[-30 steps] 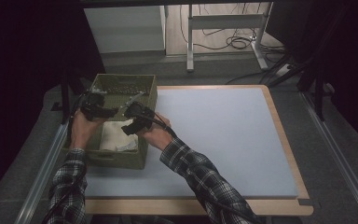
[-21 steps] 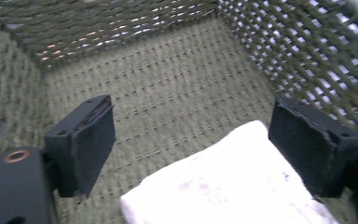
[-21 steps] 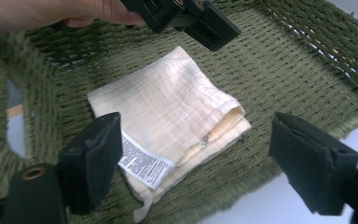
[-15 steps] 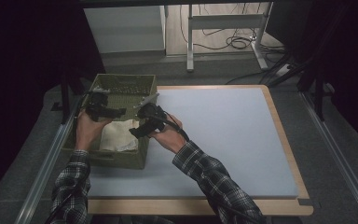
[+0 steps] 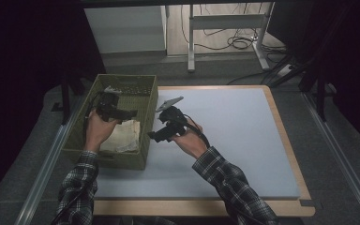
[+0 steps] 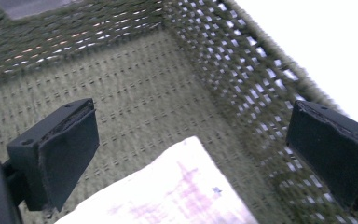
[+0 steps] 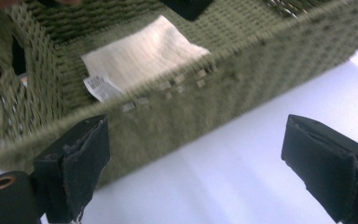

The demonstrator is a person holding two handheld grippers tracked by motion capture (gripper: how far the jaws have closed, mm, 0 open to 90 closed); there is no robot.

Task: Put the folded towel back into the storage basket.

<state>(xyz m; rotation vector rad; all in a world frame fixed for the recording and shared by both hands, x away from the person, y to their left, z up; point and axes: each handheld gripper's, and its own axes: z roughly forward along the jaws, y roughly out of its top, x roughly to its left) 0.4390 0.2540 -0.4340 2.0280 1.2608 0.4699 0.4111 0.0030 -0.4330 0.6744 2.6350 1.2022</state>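
- left gripper point(image 5: 130, 114), left of centre in the high view, hangs over the green woven basket point(image 5: 143, 98); its jaws have just been opening and stand wide apart with nothing between them.
- folded cream cloth point(image 5: 122, 137) lies flat on the basket floor in the near half, a small label point(image 7: 99, 87) at one edge; it looks soft, light and limp, likely to sag if lifted by one corner, so a pinch on a folded edge seems best.
- right gripper point(image 5: 155, 137), just right of the basket over the pale mat point(image 5: 243, 131), has also just been opening, jaws wide and empty.
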